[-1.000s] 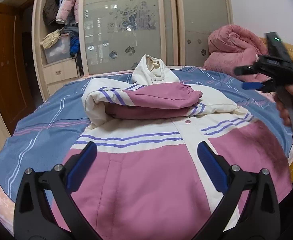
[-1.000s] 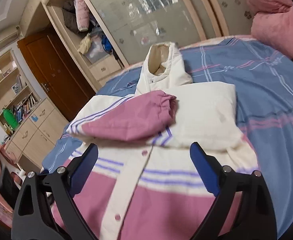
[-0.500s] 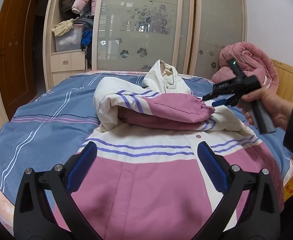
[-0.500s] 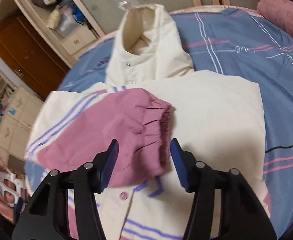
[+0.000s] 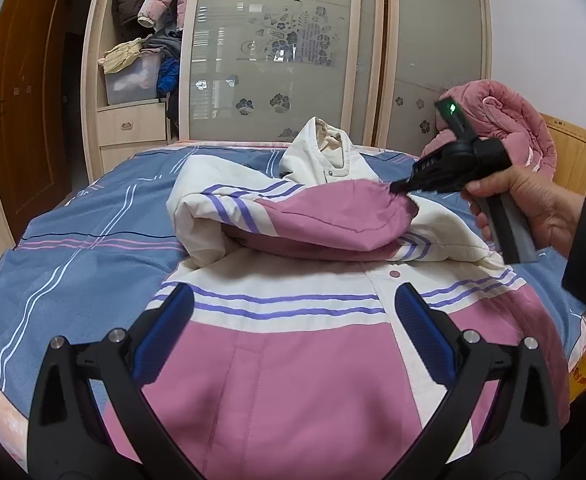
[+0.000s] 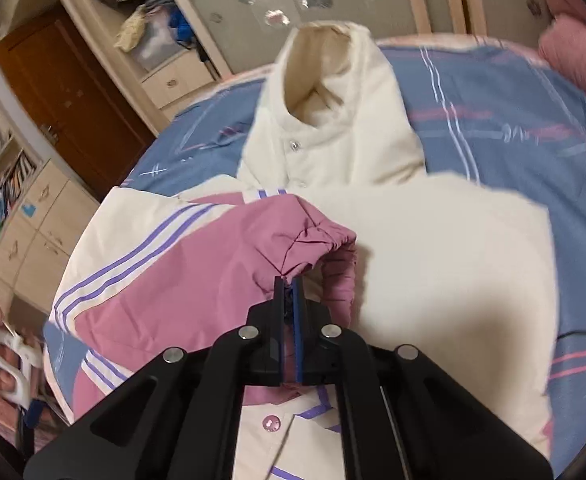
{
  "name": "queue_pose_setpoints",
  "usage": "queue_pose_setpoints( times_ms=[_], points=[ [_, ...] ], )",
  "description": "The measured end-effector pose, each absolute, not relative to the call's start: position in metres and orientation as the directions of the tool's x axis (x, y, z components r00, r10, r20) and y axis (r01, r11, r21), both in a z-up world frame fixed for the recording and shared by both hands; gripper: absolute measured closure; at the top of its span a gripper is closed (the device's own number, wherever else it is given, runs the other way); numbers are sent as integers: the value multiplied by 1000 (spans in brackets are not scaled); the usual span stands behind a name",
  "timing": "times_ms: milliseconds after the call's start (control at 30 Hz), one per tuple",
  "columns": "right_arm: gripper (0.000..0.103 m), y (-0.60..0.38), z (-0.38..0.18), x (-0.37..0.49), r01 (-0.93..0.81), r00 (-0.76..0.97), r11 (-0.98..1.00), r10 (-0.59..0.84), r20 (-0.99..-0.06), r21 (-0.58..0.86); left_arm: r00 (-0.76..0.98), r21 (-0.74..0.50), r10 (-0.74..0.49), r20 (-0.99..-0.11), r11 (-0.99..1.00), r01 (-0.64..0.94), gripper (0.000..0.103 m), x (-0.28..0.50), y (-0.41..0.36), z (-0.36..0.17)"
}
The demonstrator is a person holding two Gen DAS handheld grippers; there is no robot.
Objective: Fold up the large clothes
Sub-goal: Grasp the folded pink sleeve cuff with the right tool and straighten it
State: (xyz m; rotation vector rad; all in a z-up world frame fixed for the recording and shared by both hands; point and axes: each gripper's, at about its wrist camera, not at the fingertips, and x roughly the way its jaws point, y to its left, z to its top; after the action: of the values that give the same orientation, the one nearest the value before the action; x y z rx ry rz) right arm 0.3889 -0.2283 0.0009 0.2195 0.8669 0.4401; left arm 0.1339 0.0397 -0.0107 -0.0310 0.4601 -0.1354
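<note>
A pink and cream jacket [image 5: 301, 360] with purple stripes lies front up on the bed, its cream hood [image 6: 333, 120] toward the wardrobe. One pink sleeve [image 6: 213, 264] is folded across the chest, cuff [image 6: 325, 240] at the middle. My right gripper [image 6: 289, 280] is shut on the sleeve fabric just behind the cuff; the left wrist view shows the same gripper [image 5: 399, 188] pinching the sleeve end, held by a hand [image 5: 533, 208]. My left gripper [image 5: 293, 320] hovers open over the jacket's lower front, nothing between its blue pads.
The bed has a blue striped sheet [image 5: 73, 248]. A pink quilt [image 5: 513, 128] is bundled at the far right by a wooden headboard [image 5: 577, 152]. A wardrobe with frosted doors [image 5: 273, 60] and open shelves of clothes stands behind; a brown door [image 5: 21, 100] is left.
My right gripper moved in over the folded sleeve and closed on the fabric at the cuff. The left gripper stayed open over the jacket's lower front, its view shifting slightly.
</note>
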Motion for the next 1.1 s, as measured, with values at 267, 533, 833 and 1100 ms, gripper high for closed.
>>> queue_pose_setpoints(
  times_ms=[267,533,833,1100],
  points=[
    [101,-261,20,378,-232,640,916,397,-658,327,884,-67,-144,-445,990,128,2,135,38,-12],
    [101,-354,18,373,-44,690,955,241,-683,293,879,-55,-144,-455,990,133,2,136,39,-14],
    [99,-366,-37,361,34,682,965,168,-712,260,869,-47,-148,-472,989,142,2,142,33,-17],
    [32,-375,-56,353,115,675,967,92,-732,227,864,-26,-140,-484,989,146,2,144,30,-22]
  ],
)
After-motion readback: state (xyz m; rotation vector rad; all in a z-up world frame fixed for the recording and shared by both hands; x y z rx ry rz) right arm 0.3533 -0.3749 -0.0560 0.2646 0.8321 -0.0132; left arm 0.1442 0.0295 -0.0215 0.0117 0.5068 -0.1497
